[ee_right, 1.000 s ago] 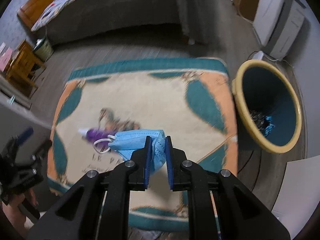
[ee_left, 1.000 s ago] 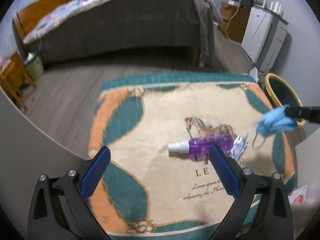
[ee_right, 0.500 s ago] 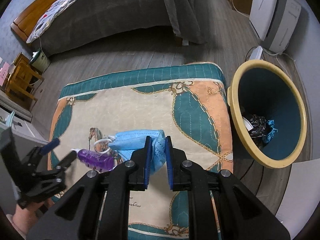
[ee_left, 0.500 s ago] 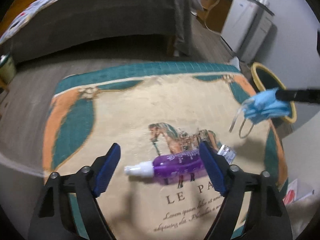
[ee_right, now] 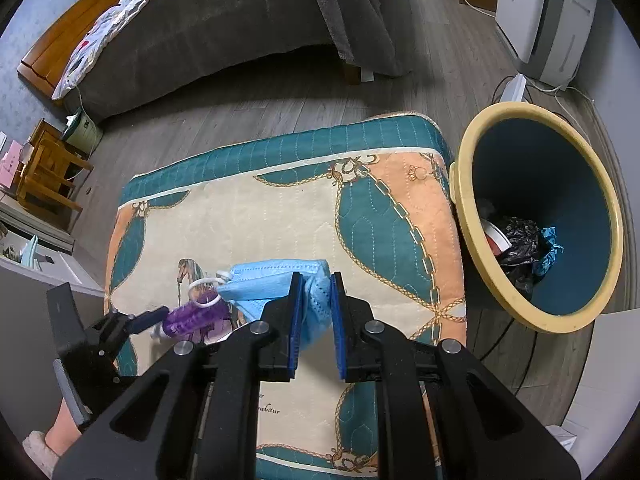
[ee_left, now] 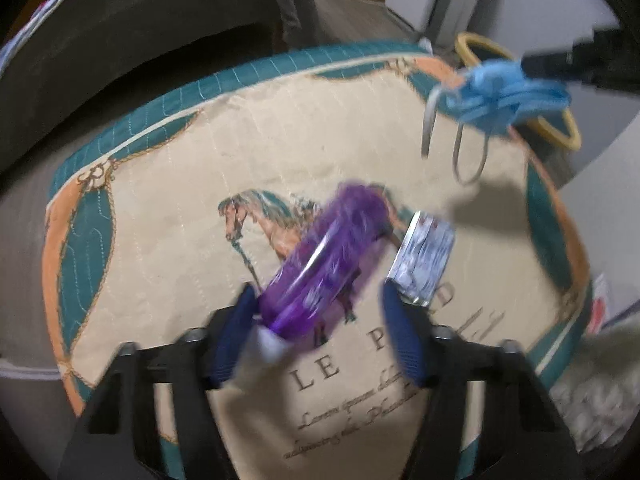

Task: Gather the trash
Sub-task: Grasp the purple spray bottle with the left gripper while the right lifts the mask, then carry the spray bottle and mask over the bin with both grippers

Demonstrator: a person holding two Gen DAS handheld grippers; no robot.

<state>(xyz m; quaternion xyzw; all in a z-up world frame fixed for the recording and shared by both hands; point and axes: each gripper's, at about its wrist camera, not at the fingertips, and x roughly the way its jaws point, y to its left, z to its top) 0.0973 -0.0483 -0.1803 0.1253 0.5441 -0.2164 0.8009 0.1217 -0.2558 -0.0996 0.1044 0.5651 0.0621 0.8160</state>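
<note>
left wrist view is showing the left gripper (ee_left: 316, 320) jaws closing around the purple spray bottle (ee_left: 324, 264) lying mid-mat (ee_left: 160, 184), risking it slipping sideways, while the right gripper (ee_right: 314, 320) is pinching the blue mask (ee_right: 276, 284).

the left wrist view looks steeply down, close over the printed mat (ee_left: 168, 216), its picture blurred. the right wrist view looks down from higher and farther back, taking in the whole mat (ee_right: 280, 208), the bin (ee_right: 472, 148) at its right and the bed (ee_right: 224, 40) beyond. both views share the mat.
</note>
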